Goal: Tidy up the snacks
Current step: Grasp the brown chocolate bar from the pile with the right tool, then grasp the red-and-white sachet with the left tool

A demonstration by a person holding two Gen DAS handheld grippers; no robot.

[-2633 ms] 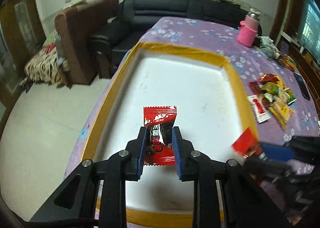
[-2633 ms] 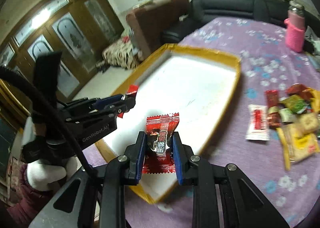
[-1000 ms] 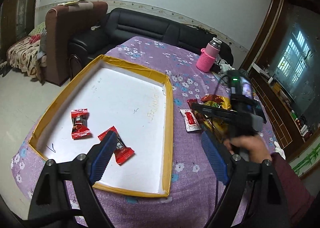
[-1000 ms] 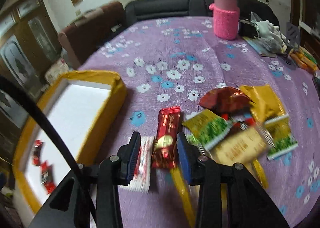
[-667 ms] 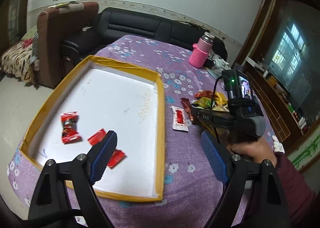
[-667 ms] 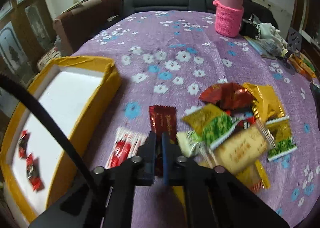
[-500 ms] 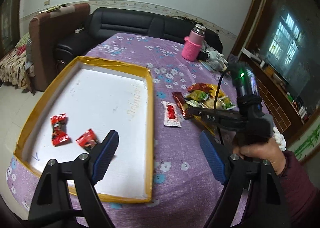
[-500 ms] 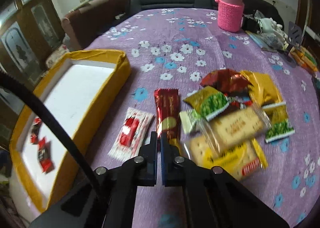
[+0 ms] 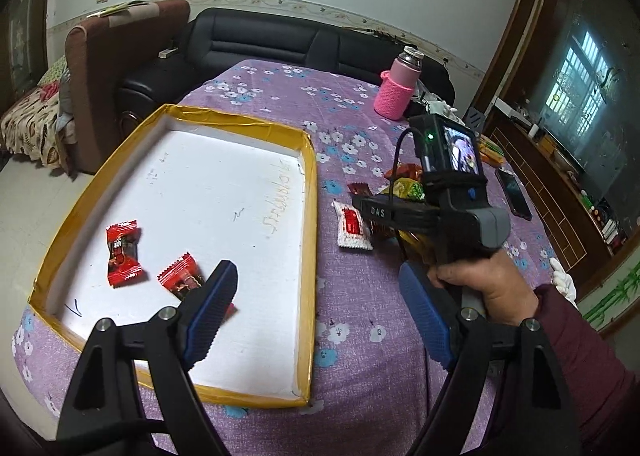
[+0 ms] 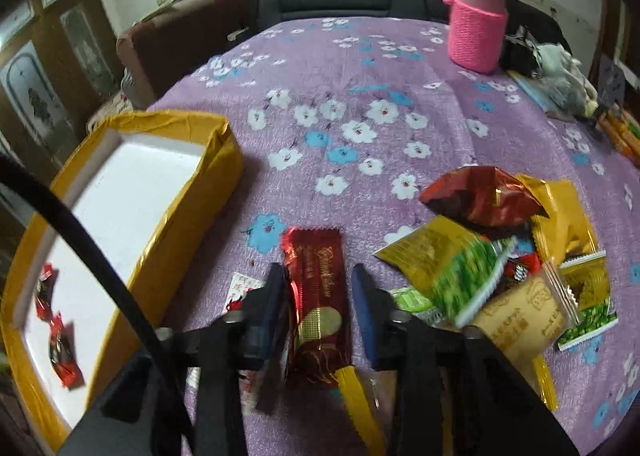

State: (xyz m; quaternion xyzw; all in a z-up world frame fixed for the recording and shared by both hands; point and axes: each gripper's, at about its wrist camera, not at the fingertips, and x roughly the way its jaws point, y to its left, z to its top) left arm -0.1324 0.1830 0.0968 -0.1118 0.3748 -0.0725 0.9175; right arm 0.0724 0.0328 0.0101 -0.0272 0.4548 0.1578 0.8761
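Observation:
A dark red chocolate bar (image 10: 320,296) lies on the purple cloth at the left edge of the snack pile (image 10: 500,256). My right gripper (image 10: 317,274) straddles it with its jaws opening. The left pad brushes the wrapper's edge and the right pad stands clear of it. From the left wrist view, the right gripper (image 9: 360,203) reaches over the pile beside a white-and-red sachet (image 9: 352,226). My left gripper (image 9: 316,280) hangs open and empty over the near right rim of the yellow-edged tray (image 9: 310,216). Two red candies (image 9: 122,252) (image 9: 182,278) lie in the tray.
A pink-sleeved bottle (image 10: 478,24) stands at the back of the table. A phone (image 9: 516,192) lies right of the pile. Green-gold packets (image 10: 452,264), a red foil bag (image 10: 480,196) and a biscuit pack (image 10: 520,316) crowd the bar's right side. A black sofa (image 9: 280,44) stands behind the table.
The right jaws went from open to shut, then parted again and now sit lower, astride the chocolate bar. The left gripper stays open, its view drifted slightly.

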